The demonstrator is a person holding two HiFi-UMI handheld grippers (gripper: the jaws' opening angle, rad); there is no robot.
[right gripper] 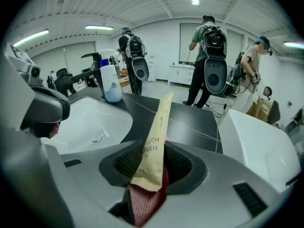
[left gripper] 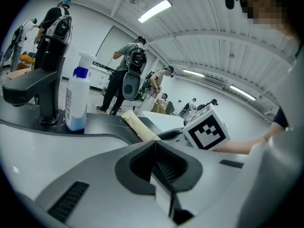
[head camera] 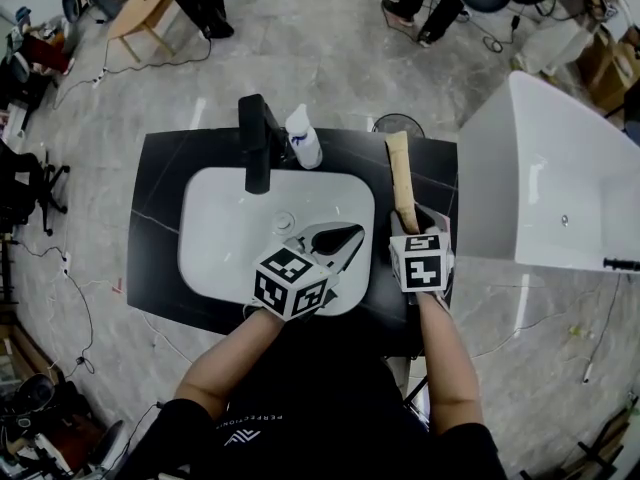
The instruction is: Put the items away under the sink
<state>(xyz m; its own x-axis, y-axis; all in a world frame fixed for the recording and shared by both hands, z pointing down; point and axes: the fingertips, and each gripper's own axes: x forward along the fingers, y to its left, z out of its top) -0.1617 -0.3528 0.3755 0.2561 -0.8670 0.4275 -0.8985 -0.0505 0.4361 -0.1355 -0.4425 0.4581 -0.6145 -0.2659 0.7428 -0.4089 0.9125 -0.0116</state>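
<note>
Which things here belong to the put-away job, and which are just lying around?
Job: toothbrush packet, between the jaws of the right gripper; likely the spray bottle.
Lying about: faucet, white tub, people behind.

Both bare forearms reach out from the near side. The left forearm (head camera: 225,353) angles toward the right, and the right forearm (head camera: 448,353) runs almost straight away. The left gripper (head camera: 350,238) points far and to the right, tipped slightly down, its jaws pressed together with nothing between them. Just to its right, the right gripper (head camera: 414,218) tips down more steeply, jaws closed on the near end of a toothbrush packet (head camera: 401,178).
</note>
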